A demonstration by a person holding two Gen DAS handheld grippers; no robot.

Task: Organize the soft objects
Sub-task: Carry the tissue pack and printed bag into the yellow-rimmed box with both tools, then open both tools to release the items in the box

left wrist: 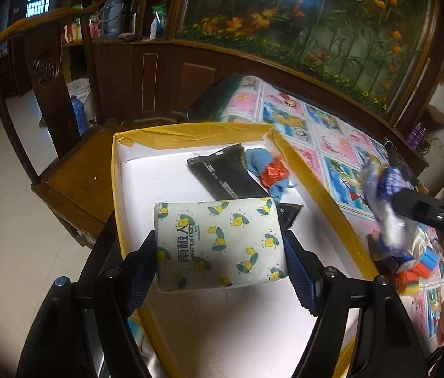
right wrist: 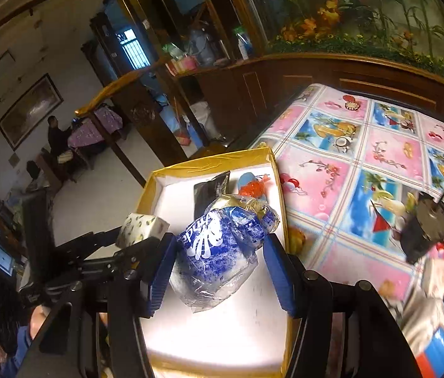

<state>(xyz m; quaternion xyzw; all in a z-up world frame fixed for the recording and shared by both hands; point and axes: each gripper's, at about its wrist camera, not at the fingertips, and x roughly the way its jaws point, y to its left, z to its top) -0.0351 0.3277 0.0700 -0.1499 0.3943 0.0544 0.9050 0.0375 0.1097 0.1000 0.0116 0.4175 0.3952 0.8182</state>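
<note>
Tissue pack [left wrist: 218, 245] sitting clamped in the left gripper [left wrist: 222, 261], blue bag [right wrist: 218, 252] in the right gripper [right wrist: 218, 271].
Both jaws are hanging half-open around their loads over the yellow box [left wrist: 303, 170], beside a patterned tablecloth [right wrist: 379, 163].

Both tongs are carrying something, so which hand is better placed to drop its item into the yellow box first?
Probably left. The left tongs hold the tissue pack over the white floor of the yellow box. In that view the right tongs' blue-and-white plastic bag hangs beyond the box's right rim, over the patterned tablecloth.
</note>
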